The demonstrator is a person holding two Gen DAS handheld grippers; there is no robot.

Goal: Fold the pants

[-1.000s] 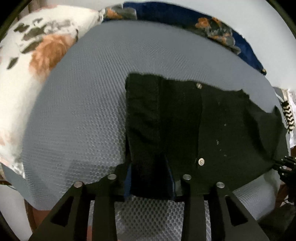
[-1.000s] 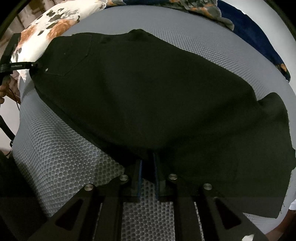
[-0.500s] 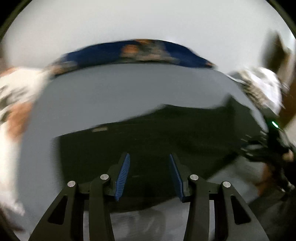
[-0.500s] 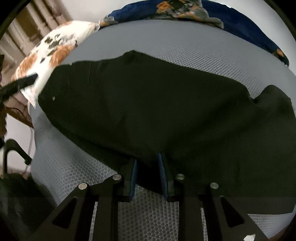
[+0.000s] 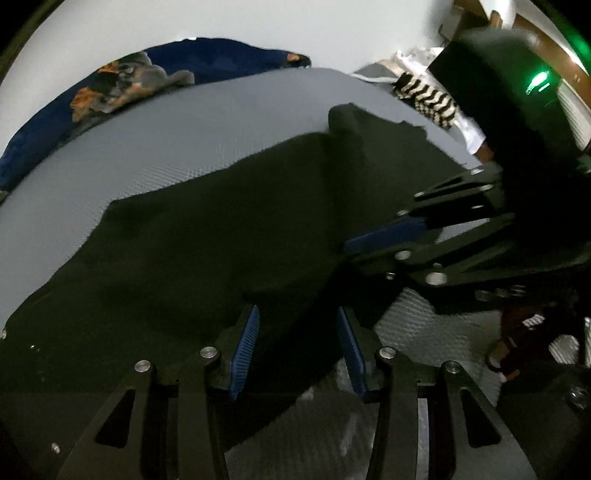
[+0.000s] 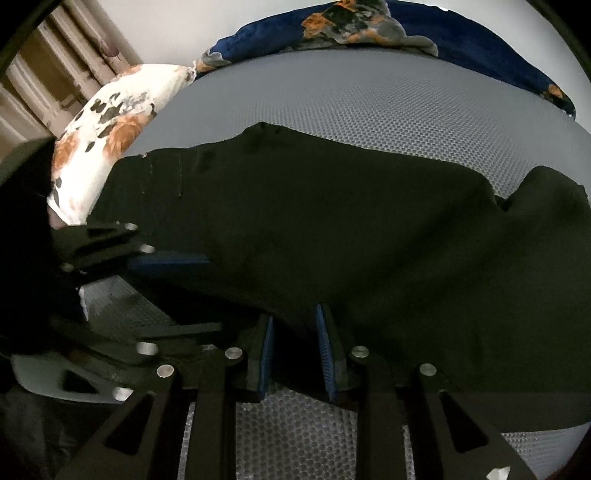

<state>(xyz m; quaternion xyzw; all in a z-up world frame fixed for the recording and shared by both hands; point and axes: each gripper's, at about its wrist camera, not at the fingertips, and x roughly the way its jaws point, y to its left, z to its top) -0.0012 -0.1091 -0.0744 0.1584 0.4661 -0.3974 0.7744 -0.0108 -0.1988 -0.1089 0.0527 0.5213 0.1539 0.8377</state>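
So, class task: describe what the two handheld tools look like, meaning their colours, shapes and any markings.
Both the left tool and the right tool have black angular frames with triangular cut-outs and silver round bolts. Their fingers carry ribbed blue pads. A green light glows above the right tool's body.

Count: 1 pants, 2 grippers, 3 other fabric items.
1 black pants across mattress front half; 2 grippers, left gripper + right gripper, both at front edge; 1 white floral pillow at left edge, 1 navy floral blanket along far edge, 1 striped cloth off right far corner.
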